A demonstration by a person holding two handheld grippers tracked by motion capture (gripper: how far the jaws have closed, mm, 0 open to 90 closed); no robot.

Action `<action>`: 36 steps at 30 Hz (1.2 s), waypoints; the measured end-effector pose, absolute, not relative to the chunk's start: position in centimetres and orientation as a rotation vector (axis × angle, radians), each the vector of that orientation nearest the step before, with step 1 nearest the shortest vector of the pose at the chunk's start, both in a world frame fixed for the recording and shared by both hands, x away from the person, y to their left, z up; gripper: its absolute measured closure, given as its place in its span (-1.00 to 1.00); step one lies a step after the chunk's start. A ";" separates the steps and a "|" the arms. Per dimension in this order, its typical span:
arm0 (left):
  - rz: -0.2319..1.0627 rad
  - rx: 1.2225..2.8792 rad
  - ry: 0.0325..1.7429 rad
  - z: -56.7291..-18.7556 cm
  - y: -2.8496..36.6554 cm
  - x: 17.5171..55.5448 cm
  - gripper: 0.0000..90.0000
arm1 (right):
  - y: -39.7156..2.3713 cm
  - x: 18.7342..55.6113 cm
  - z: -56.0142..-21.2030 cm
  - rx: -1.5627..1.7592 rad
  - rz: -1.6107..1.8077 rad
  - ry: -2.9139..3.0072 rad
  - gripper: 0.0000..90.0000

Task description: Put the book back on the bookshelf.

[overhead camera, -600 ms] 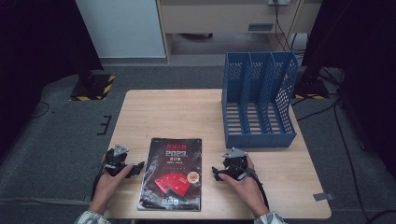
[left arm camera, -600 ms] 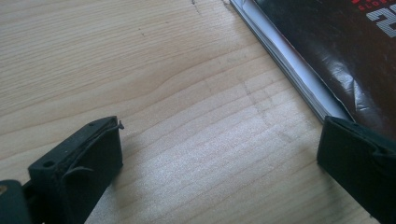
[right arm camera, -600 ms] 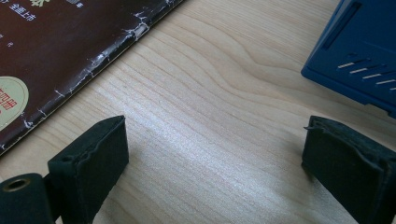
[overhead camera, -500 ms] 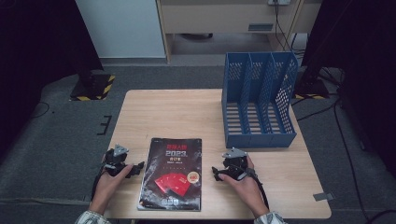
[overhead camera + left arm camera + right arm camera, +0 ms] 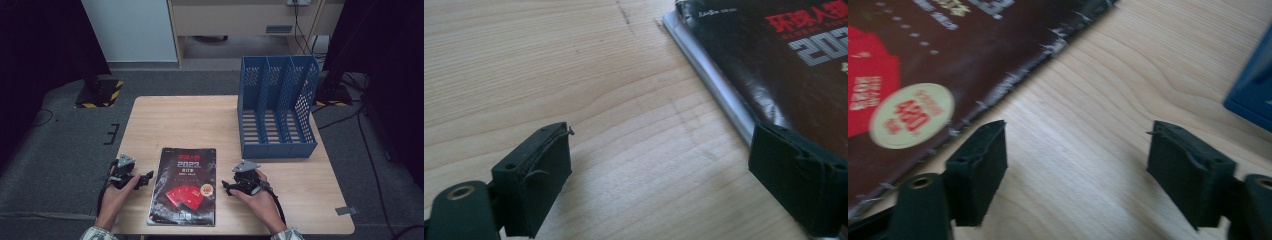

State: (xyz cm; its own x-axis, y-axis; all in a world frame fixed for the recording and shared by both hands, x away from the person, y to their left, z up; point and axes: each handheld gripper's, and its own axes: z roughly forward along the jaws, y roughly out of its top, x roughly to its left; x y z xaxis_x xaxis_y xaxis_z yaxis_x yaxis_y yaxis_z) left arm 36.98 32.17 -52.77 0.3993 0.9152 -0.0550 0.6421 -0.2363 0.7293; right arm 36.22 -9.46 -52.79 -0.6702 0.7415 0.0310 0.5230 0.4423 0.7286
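A dark magazine (image 5: 186, 186) with red cards and "2023" on its cover lies flat near the front of the wooden table (image 5: 200, 120). My left gripper (image 5: 145, 179) rests on the table just left of the magazine, open, with nothing between its jaws; its spine edge (image 5: 719, 90) runs past the right jaw. My right gripper (image 5: 227, 187) sits just right of the magazine, also open and empty. In the right gripper view the magazine's worn edge (image 5: 1023, 75) lies ahead of the left jaw. A blue three-slot file holder (image 5: 277, 107) stands at the table's back right.
Bare wood stretches behind the magazine to the table's far edge. The file holder's blue corner (image 5: 1253, 95) shows at the right of the right gripper view. A grey floor with cables surrounds the table, and a cabinet stands behind.
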 end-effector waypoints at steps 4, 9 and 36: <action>0.485 1.981 1.302 -52.4 31.5 36.5 -0.72 | -8.9 35.9 -52.6 1.040 1.094 2.428 -0.27; 0.458 1.991 1.272 -52.1 30.8 35.9 -0.66 | -7.7 35.3 -52.4 0.969 1.126 2.470 -0.08; 0.379 2.053 1.264 -52.4 27.7 34.2 -0.56 | -4.1 34.4 -53.3 0.947 1.135 2.514 -0.55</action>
